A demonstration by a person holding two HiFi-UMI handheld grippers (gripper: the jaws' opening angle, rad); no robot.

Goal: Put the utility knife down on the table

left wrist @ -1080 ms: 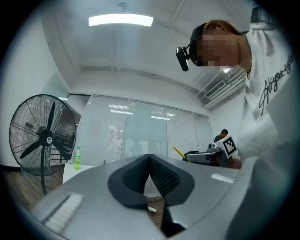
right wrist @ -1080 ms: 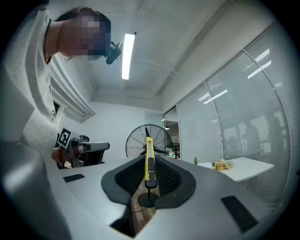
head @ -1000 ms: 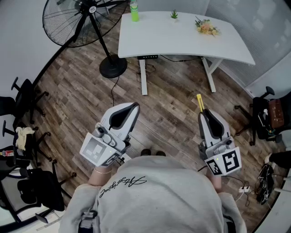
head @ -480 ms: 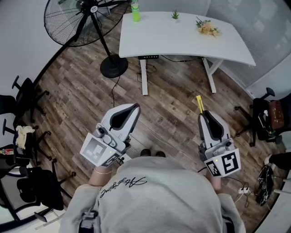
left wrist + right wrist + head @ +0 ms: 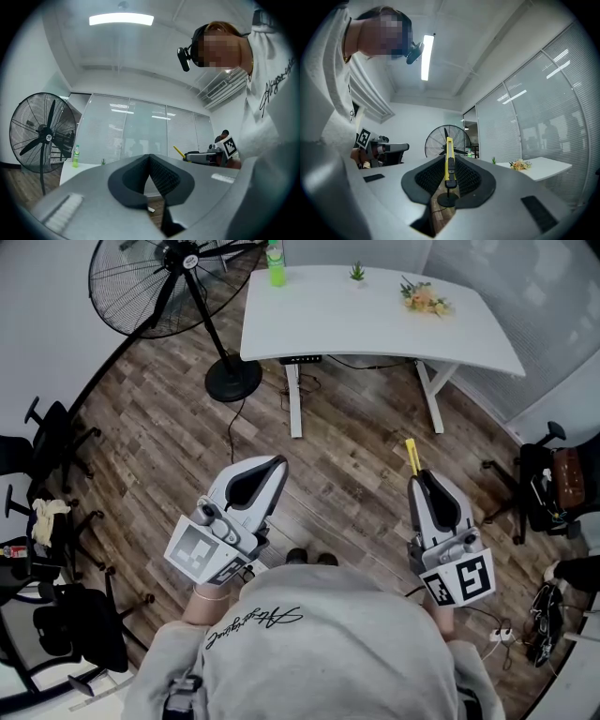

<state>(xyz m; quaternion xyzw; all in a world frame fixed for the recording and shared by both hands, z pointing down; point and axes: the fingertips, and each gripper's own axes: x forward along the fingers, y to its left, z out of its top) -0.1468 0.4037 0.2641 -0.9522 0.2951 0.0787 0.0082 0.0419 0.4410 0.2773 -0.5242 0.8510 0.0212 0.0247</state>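
Observation:
A yellow utility knife [image 5: 449, 161] with a black slider is clamped between the pads of my right gripper [image 5: 449, 159], its tip sticking out forward. In the head view the knife [image 5: 412, 453] pokes out past the right gripper [image 5: 419, 474], held level above the wooden floor, well short of the white table [image 5: 375, 324]. My left gripper [image 5: 277, 463] hangs at the left, jaws closed tip to tip with nothing between them; in its own view the left gripper [image 5: 149, 157] shows its pads meeting.
A standing fan [image 5: 178, 277] is left of the table. On the table stand a green bottle [image 5: 276, 262], a small plant [image 5: 357, 272] and flowers [image 5: 424, 298]. Black office chairs [image 5: 47, 437] line the left; another chair [image 5: 553, 479] is at the right.

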